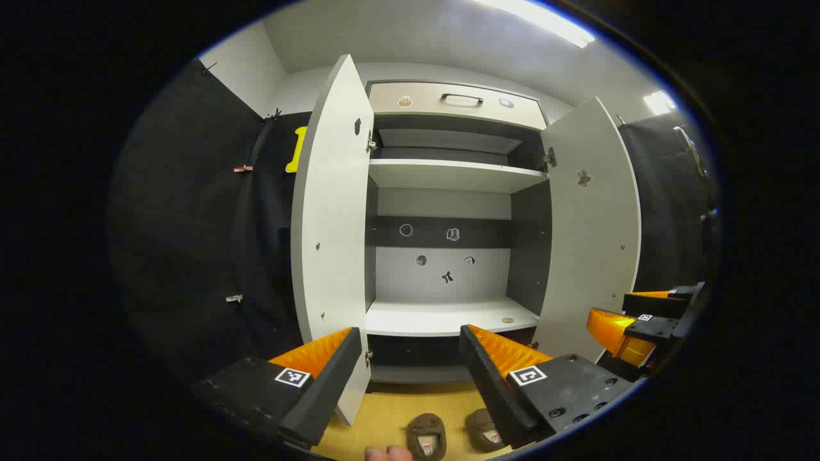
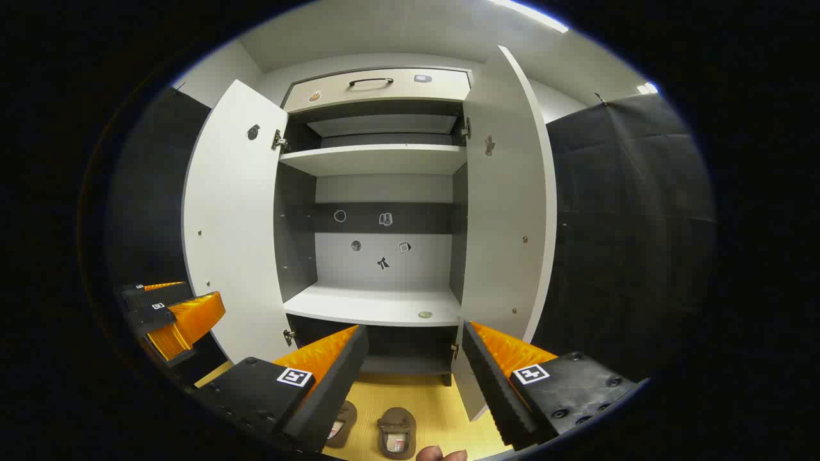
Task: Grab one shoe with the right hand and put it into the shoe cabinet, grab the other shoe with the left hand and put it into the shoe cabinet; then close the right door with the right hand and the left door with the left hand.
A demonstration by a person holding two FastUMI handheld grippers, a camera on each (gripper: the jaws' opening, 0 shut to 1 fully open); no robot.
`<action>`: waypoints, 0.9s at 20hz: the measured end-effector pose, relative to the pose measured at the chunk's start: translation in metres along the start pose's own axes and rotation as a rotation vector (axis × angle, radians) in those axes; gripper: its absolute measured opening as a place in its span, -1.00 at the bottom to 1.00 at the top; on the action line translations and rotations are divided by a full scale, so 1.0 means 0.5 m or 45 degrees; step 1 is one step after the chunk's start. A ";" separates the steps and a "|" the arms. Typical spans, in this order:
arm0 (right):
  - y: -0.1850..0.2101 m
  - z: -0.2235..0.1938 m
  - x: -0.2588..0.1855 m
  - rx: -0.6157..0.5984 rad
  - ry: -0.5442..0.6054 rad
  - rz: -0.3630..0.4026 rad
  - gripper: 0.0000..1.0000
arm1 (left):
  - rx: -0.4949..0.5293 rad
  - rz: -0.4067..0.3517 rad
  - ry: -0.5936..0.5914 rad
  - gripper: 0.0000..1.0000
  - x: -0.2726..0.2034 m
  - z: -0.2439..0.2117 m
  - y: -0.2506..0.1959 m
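On the yellow floor [image 1: 384, 410] before the cabinet [image 1: 448, 192] lie two brown shoes [image 1: 427, 436] side by side, untouched. Both doors stand wide, the left door [image 1: 333, 211] and right door [image 1: 592, 224], baring a white shelf [image 1: 448, 317] (a small disc near its front). Left gripper [image 1: 410, 365] and right gripper [image 2: 416, 368] hang above the shoes, jaws wide apart, holding nothing.

Bright ceiling strip lights [image 1: 544, 19] glare at one o'clock in both views. Fisheye distortion bends the cabinet doors [image 2: 234, 218] outward. Focus stays sharp throughout.
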State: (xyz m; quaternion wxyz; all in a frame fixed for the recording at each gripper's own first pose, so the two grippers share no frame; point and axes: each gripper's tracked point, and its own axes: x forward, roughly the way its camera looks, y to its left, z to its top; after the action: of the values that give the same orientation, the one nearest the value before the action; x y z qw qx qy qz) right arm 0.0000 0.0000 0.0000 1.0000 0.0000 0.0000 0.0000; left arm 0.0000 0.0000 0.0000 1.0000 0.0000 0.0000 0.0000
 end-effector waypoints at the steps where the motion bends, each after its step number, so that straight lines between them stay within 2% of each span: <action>1: 0.000 0.002 -0.003 0.007 0.000 0.004 0.94 | 0.006 -0.001 0.000 0.94 -0.002 -0.001 -0.002; 18: -0.006 -0.012 -0.026 0.012 0.022 0.007 0.95 | 0.042 -0.025 0.006 0.94 -0.024 -0.005 -0.020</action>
State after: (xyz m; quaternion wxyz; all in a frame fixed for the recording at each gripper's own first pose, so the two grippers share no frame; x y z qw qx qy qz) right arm -0.0132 -0.0031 -0.0061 0.9999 0.0047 0.0085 0.0028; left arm -0.0120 -0.0102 -0.0026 0.9998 0.0165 0.0023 -0.0097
